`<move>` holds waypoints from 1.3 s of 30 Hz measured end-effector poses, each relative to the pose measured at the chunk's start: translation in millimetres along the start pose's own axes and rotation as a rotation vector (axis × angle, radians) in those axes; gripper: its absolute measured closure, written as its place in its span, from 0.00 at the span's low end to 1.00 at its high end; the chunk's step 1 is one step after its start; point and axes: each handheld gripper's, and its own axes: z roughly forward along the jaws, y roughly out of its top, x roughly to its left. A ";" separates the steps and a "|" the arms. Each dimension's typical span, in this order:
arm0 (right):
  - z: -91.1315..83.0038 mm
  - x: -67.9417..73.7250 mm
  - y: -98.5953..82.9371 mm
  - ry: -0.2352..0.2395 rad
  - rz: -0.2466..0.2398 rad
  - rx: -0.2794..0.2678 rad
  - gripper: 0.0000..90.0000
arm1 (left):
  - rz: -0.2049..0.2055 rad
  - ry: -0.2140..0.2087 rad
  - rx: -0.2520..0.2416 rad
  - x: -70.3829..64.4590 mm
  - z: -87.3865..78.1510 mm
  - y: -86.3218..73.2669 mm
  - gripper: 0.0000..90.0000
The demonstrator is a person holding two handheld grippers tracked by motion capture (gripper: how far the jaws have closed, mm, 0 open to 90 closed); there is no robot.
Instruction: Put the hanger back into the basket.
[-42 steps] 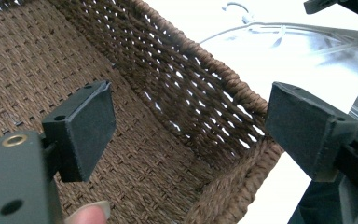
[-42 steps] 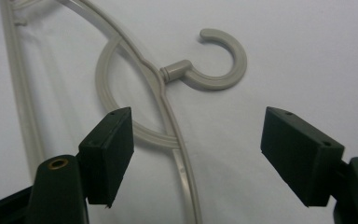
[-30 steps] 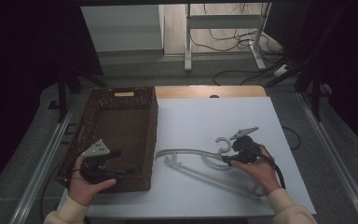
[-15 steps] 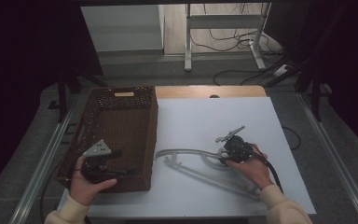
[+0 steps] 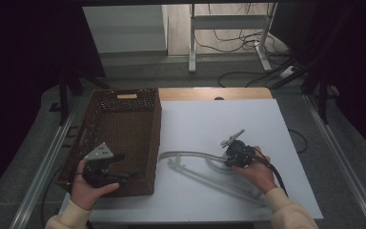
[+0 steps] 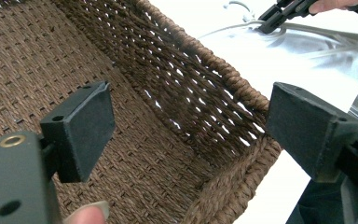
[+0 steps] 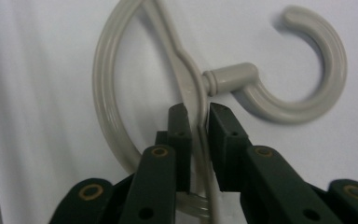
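A grey plastic clothes hanger (image 5: 190, 155) lies flat on the white table (image 5: 219, 119). My right gripper (image 5: 228, 156) has come onto it from the right and is shut on the hanger. In the right gripper view, the thin bar just below the hook (image 7: 326, 93) is pinched between the jaws of my right gripper (image 7: 198, 112). My left gripper (image 5: 126, 165) hovers open over the near right corner of the brown wicker basket (image 5: 155, 133). Its pads (image 6: 84, 126) are wide apart and empty. The left gripper view also shows the hanger (image 6: 317, 32) farther off.
The basket's woven rim (image 6: 223, 79) runs between the left gripper's jaws, and its inside looks bare. A wooden strip (image 5: 209, 94) edges the far side of the table. Metal rails run along both sides, and table legs and cables lie on the floor behind.
My right gripper has moved left along the table onto the hanger's neck, covering the hook in the high view. The left gripper has stayed over the basket.
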 end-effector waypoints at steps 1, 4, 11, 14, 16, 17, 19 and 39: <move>-0.5 -0.1 -0.4 -0.002 0.004 -0.004 0.90 | -0.001 0.000 0.000 0.1 0.0 0.0 0.17; -3.1 -2.3 -1.5 -0.005 -0.001 -0.023 0.90 | -0.006 0.001 -0.003 0.6 -0.9 0.1 0.17; -22.7 -7.9 -8.2 -0.008 -0.025 -0.095 0.91 | -0.005 0.003 -0.018 -0.3 -4.1 0.9 0.17; -29.0 -6.7 -8.1 -0.022 -0.038 -0.108 0.91 | 0.000 0.004 -0.019 -1.1 -4.7 1.9 0.17; -36.9 -5.6 -6.5 -0.059 -0.067 -0.119 0.91 | 0.000 0.004 -0.021 -0.9 -4.7 2.1 0.17; -40.9 -5.3 -5.8 -0.067 -0.078 -0.133 0.91 | 0.000 0.005 -0.020 -0.4 -4.5 1.9 0.17; -48.2 -5.3 -4.7 -0.079 -0.085 -0.158 0.91 | -0.003 0.005 -0.018 0.2 -4.0 1.5 0.17; -101.0 -2.7 -1.8 -0.088 -0.108 -0.341 0.91 | -0.002 0.005 -0.025 0.2 -5.2 1.9 0.17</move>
